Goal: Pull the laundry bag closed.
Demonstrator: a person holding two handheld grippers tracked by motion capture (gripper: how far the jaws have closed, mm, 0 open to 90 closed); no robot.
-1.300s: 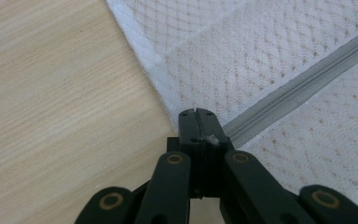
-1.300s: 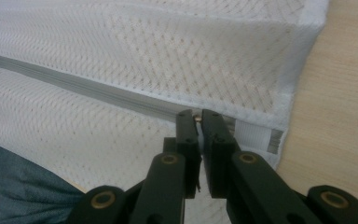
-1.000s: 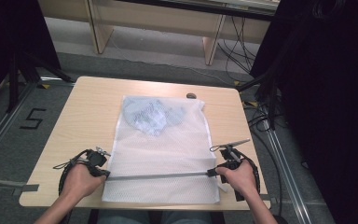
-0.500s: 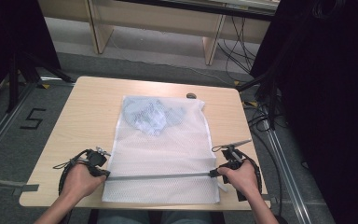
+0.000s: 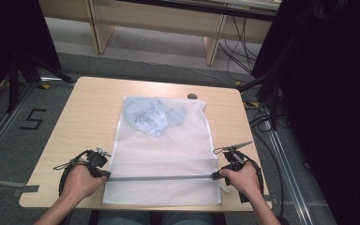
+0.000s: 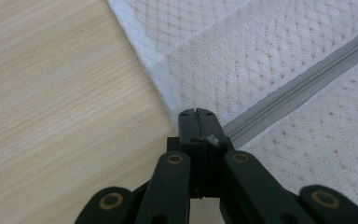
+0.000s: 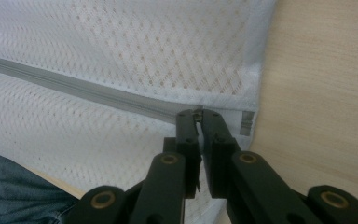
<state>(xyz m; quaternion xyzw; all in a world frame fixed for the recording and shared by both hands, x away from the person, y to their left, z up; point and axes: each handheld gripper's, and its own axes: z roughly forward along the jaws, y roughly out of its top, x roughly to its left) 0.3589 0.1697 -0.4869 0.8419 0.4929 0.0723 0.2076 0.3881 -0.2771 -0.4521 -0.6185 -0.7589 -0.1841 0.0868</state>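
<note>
On table [image 5: 89,117]: both claws pinch mesh bag [image 5: 164,154] zipper [image 5: 161,178] ends.

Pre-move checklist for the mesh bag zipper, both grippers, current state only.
1. Left gripper shut at the left end of the grey zipper: ok; whether it pinches fabric or the zipper end, cannot tell.
2. Right gripper shut at the zipper's right end, something small between its fingers: ok; whether that is the slider pull, cannot tell.
3. Zipper closed along its length: looks so in both gripper views, ok.
4. White mesh laundry bag flat on the wooden table, near edge at the table's front edge: ok.
5. Pale blue garment inside, at the far end, away from the zipper: ok.
</note>
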